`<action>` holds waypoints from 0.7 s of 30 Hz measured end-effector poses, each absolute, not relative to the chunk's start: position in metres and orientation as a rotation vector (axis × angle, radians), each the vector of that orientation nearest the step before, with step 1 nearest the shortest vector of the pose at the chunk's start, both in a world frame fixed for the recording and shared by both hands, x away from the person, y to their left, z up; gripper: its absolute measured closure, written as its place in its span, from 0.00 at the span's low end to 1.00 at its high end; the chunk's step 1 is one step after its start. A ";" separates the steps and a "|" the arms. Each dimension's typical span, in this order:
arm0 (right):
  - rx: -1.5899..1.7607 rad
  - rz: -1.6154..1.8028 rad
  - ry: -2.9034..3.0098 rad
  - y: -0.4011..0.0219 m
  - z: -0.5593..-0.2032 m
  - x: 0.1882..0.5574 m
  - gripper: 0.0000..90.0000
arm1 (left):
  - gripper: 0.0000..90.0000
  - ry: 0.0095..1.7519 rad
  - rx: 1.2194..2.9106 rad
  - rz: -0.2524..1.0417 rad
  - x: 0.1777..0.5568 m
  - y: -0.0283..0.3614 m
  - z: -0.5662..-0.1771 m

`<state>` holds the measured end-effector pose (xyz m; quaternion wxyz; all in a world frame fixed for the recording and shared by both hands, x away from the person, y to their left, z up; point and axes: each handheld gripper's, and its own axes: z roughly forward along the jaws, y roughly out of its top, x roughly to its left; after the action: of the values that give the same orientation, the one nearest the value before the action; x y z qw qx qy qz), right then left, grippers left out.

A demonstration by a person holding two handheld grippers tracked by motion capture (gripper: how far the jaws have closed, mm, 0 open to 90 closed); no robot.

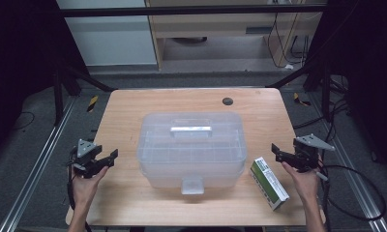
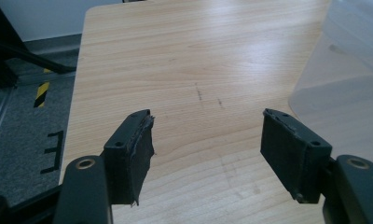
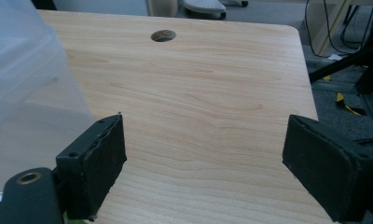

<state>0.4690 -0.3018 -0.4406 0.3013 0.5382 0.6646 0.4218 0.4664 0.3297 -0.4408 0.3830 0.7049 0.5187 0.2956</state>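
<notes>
A translucent plastic storage box with its lid on sits mid-table, a green-and-white carton just beside its near right corner, while the left gripper and right gripper, jaws apart and empty, hover over bare wooden table near the side edges.

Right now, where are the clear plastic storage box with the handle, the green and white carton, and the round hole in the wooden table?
Clear plastic storage box (image 1: 190, 145): high view, lid top.
Green and white carton (image 1: 269, 182): high view, upper face.
Round hole (image 1: 227, 101): high view, its centre.
</notes>
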 end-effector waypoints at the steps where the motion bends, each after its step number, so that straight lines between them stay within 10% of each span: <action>1: 1.420 1.124 1.771 -0.301 -0.440 0.469 0.15 | 0.37 1.317 1.806 0.750 0.466 0.328 -0.439; 21: 1.343 1.091 1.835 -0.289 -0.433 0.467 0.18 | 0.34 1.139 1.885 0.765 0.457 0.310 -0.387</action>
<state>0.4675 -0.2889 -0.4329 0.3049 0.5072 0.6929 0.4119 0.4574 0.3101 -0.3870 0.3940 0.7431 0.4489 0.3017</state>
